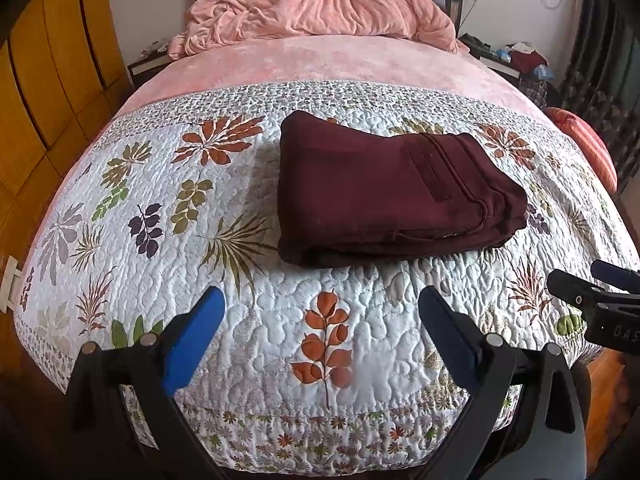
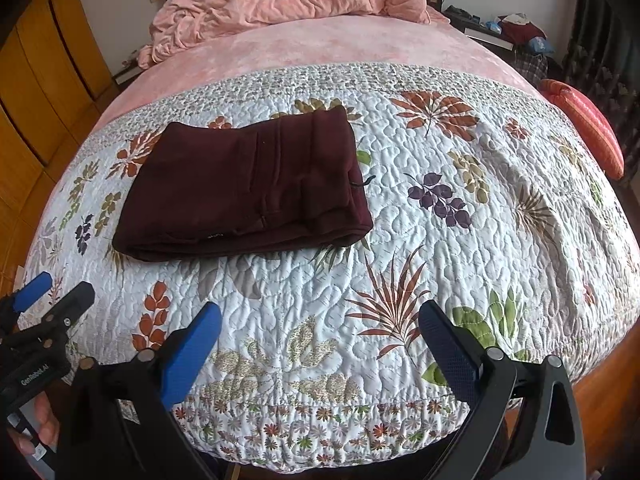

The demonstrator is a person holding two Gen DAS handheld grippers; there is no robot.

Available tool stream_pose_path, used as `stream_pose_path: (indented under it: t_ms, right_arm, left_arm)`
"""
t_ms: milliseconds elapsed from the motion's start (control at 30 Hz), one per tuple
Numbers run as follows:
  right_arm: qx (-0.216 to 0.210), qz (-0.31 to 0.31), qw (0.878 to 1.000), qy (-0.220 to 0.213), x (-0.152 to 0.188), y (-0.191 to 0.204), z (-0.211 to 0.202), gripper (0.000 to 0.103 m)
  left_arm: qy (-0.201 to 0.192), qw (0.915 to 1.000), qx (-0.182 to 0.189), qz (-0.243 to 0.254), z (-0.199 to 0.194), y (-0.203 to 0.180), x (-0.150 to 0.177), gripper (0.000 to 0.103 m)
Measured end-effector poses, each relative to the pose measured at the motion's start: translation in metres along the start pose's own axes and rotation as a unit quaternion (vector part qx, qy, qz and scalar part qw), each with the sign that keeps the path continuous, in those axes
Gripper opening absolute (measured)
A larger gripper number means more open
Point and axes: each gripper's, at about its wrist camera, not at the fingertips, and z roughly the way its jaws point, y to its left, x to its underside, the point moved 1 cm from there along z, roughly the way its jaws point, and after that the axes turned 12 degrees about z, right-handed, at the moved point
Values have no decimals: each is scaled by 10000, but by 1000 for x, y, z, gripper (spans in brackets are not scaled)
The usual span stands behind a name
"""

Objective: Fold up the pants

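— Ahead of my left claw point(image 1: 322, 320), what lies there?

— The maroon pants point(image 1: 396, 192), folded into a compact stack on the leaf-print quilt point(image 1: 280, 300). Both claws, right claw point(image 2: 320, 328) too, hang apart and empty; the folding looks finished.

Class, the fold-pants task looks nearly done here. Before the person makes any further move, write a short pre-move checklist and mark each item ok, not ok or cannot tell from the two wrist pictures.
1. Pants folded into a compact stack: ok, several layers lie squared on the quilt.
2. Left hand-held gripper free of cloth: ok, jaws wide open, nothing between them.
3. Right hand-held gripper free of cloth: ok, open and short of the pants.
4. Drawstring tucked in: not ok, a dark cord end pokes out at the right edge.
5. Layers aligned underneath: cannot tell, the lower folds are hidden.
6. Space around the stack: ok, only flat quilt borders it.
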Motion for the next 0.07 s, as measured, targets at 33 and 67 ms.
stream_pose_path:
  t_ms: [33, 67]
  right_arm:
    - [6, 1, 10000, 0, 0, -1, 0, 99]
    - [6, 0, 10000, 2, 0, -2, 1, 99]
  left_arm:
    - [3, 10000, -4, 0, 0, 0, 0, 97]
    - [0, 10000, -4, -1, -1, 0, 0, 97]
